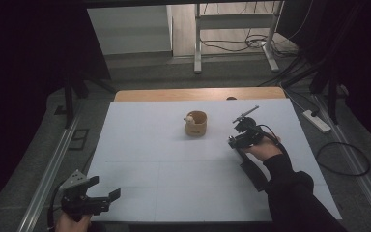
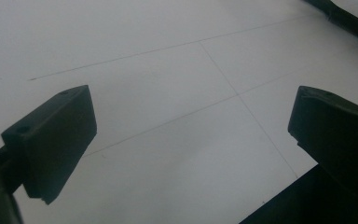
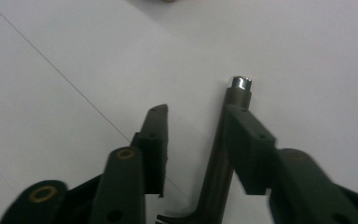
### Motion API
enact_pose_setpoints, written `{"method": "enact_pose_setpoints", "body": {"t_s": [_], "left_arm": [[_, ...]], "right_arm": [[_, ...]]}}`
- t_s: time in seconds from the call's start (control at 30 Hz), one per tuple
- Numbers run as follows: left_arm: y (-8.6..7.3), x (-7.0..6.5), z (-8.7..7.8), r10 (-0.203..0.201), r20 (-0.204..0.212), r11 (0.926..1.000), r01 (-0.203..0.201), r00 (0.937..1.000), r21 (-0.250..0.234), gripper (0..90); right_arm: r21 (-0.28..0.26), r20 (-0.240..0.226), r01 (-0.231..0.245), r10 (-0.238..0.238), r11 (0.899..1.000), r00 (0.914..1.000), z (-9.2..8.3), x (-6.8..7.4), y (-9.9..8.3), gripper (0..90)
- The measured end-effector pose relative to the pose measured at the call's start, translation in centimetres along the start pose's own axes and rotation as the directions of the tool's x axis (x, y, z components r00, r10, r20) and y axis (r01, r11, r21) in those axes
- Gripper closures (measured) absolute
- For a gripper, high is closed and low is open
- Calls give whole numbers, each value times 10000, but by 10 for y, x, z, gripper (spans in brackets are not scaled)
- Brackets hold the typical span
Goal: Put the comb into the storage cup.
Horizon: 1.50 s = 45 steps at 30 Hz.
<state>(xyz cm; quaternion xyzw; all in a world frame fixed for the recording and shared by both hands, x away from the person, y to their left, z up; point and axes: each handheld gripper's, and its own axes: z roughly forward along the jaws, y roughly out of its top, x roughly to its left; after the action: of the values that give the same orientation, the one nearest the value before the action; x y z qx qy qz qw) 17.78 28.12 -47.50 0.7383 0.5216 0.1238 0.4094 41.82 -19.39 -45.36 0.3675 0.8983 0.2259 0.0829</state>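
Note:
A tan cup (image 1: 196,124) stands at the middle rear of the white table top (image 1: 164,174), with a small pale thing (image 1: 189,117) at its rim. To the cup's right, my right gripper (image 1: 241,130) is low over the table. Between its jaws lies a dark rod-like tool (image 3: 216,172) with a silver end cap (image 3: 240,83). The rod rests against one jaw, and a gap separates it from the other, so my right gripper (image 3: 198,112) is open around it. My left gripper (image 1: 105,186) sits at the front left corner, and my left gripper (image 2: 191,93) stands open over bare table.
The white sheet covers a wooden table whose far edge (image 1: 198,93) shows. Metal frame legs (image 1: 198,48) and cables (image 1: 251,42) lie on the floor beyond. A power strip (image 1: 317,121) and a looped cable (image 1: 343,159) lie on the floor at the right. A rail (image 1: 48,179) runs along the left.

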Motion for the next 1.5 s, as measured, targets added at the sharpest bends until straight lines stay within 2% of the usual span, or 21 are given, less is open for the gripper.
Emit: {"method": "enact_pose_setpoints", "body": {"t_s": [0.1,0.13,0.17,0.27,0.63,0.83,1.23,1.5], "left_arm": [[0,0,0,-6,1,10000,6,10000,-4,16],[0,0,0,-5,3,10000,5,10000,-3,16],[0,0,0,-3,2,10000,3,10000,-2,16],[0,0,0,-6,6,10000,6,10000,-3,16],[0,0,0,-19,6,10000,19,10000,15,17],[0,0,0,-23,-8,10000,23,10000,27,18],[0,0,0,-38,-9,10000,38,10000,51,19],[0,0,1,-51,-25,10000,51,10000,70,20]], "right_arm": [[78,-182,18,-17,10000,9998,2,-1,4,730],[31,-368,-51,52,10000,9993,3,-2,7,814],[31,-368,-51,52,10000,9993,3,-2,7,814],[31,-547,4,-3,10000,9985,7,-4,10,889],[285,-300,454,-445,9986,9986,24,-7,17,895],[241,-234,267,-262,9994,9994,32,-10,17,896],[613,-76,314,-310,9976,9995,52,-11,14,896],[690,123,346,-355,9970,9993,56,-15,14,896]]}}
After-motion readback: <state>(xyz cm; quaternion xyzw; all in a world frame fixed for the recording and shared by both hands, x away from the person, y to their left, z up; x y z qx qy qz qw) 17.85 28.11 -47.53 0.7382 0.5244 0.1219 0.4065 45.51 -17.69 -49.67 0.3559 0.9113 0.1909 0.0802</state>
